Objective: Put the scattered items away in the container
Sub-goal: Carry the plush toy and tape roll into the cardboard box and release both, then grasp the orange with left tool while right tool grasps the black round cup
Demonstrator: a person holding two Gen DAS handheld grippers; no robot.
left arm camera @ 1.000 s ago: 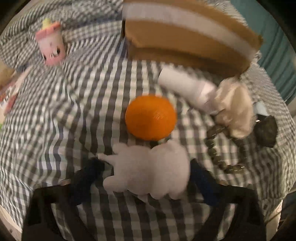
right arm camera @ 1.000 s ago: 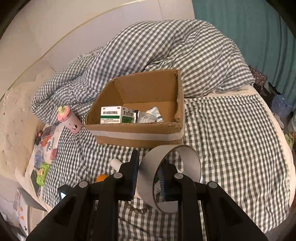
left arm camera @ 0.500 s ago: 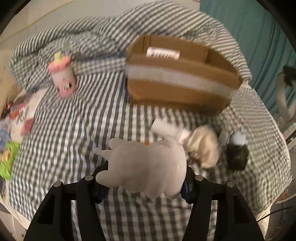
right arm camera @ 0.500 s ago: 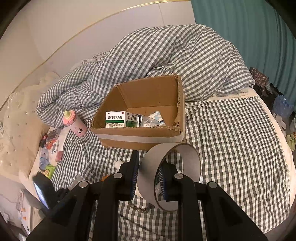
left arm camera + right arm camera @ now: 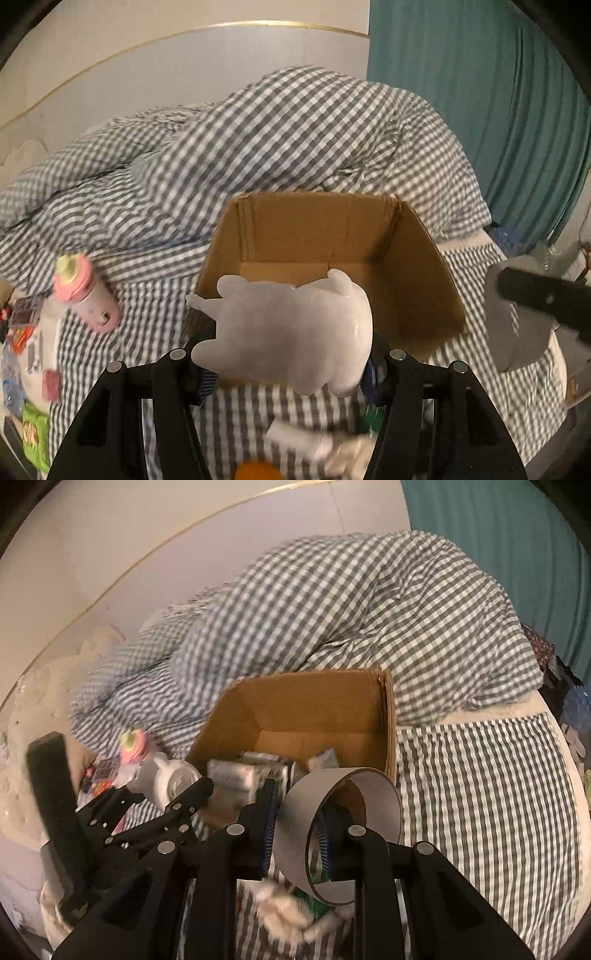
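Step in hand: carrying phase, two items lifted off the bed [image 5: 424,147] and brought toward the cardboard box [image 5: 424,280] together.
Left gripper [image 5: 291,365]: jaws about half spread, clamped on the flanks of a white plush toy [image 5: 288,332]; toy held sideways, hanging in front of the box's near wall and partly over its opening.
Right gripper [image 5: 295,830]: jaws nearly closed, pinching the wall of a grey tape roll [image 5: 343,830]; roll upright, just short of the box's near right corner.
Container: open-topped, upright on the checked sheet; in the right wrist view a white carton [image 5: 236,775] and small packets already inside, room left toward the back.
Left out: pink bottle [image 5: 86,291] lying left of the box; an orange [image 5: 258,472] and pale blurred items on the sheet below the grippers.
Next move, as judged: carry each load forward past the near rim, lower inside, then spread the jaws.
Calls for: taking turns or keeping apart, both grippers being crowded at the same edge.
Risk: soft toy catching on the rim; roll rolling once released.
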